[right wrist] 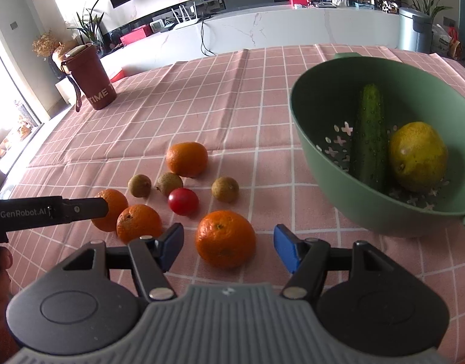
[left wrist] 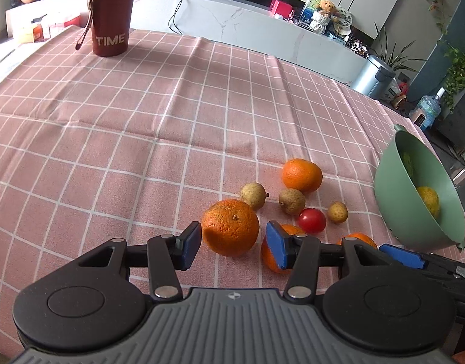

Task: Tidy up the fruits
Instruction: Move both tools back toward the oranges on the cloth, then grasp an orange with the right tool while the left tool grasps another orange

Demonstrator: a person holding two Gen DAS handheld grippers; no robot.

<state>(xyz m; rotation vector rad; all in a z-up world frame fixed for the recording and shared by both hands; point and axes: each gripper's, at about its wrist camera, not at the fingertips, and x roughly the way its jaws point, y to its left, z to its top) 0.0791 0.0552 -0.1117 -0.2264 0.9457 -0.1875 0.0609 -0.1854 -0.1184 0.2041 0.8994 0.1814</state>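
We find a table under a pink checked cloth filling both views. At the right of the right wrist view stands a green colander bowl, already holding a cucumber and a yellow-green fruit. A maroon cup marked TIME stands upright at the upper left of the left wrist view, well apart from the work.

The loose fruit lies in a cluster in the lower middle of both views: five oranges, three small brown fruits and one red tomato.

The right gripper is spread, its blue pads on either side of the nearest orange with a clear gap on each side; nothing is pinched. The left gripper is likewise spread, and another orange sits between and just ahead of its pads, near the left pad, though we cannot tell whether it touches.

Risks, in our judgement: both fruits are round and free to roll, so a pad arriving off-centre could push one away rather than seize it. A second orange lies partly behind the left gripper's right pad and could be knocked into the tomato. The two grippers work just beside each other and could collide on closing or lifting.
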